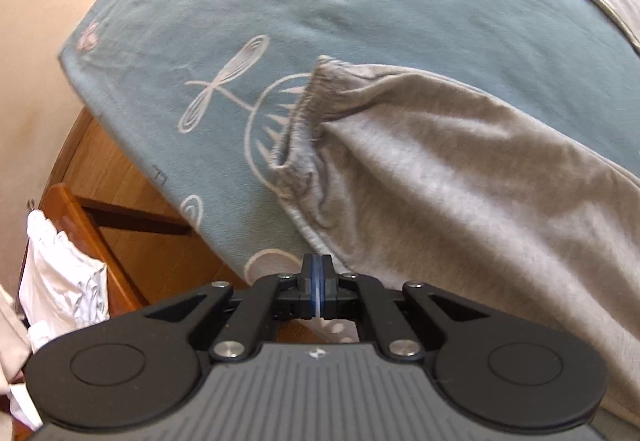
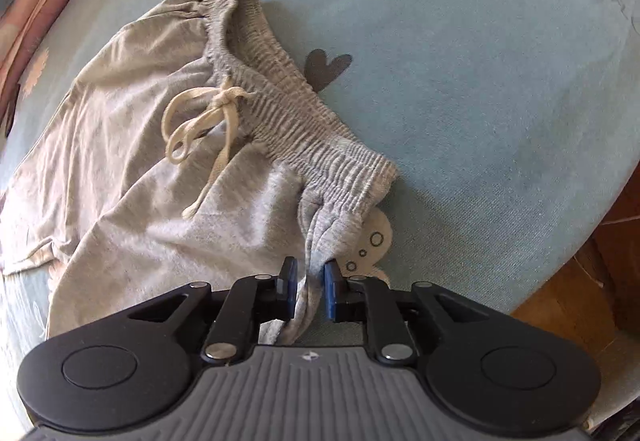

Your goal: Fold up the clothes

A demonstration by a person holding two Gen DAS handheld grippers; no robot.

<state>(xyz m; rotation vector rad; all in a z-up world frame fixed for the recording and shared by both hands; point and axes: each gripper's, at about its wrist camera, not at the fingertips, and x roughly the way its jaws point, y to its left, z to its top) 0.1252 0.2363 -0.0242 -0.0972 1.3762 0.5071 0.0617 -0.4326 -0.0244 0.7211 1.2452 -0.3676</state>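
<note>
garment: grey sweatpants (image 2: 132, 169) lying crumpled on the teal bedspread (image 2: 500, 81), drawstring (image 2: 208, 121) tied.
left gripper (image 1: 317, 273): jaws pressed together, nothing visible between them, at the pant leg's edge.
right gripper (image 2: 311, 281): clamped on a fabric fold below the waistband (image 2: 280, 101).

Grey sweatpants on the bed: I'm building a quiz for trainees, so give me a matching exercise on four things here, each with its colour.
1 sweatpants
2 drawstring
3 bedspread
4 gripper pads

a cream
b blue
c grey
d teal with pale drawings

Pairs: 1-c, 2-a, 3-d, 4-b
</note>
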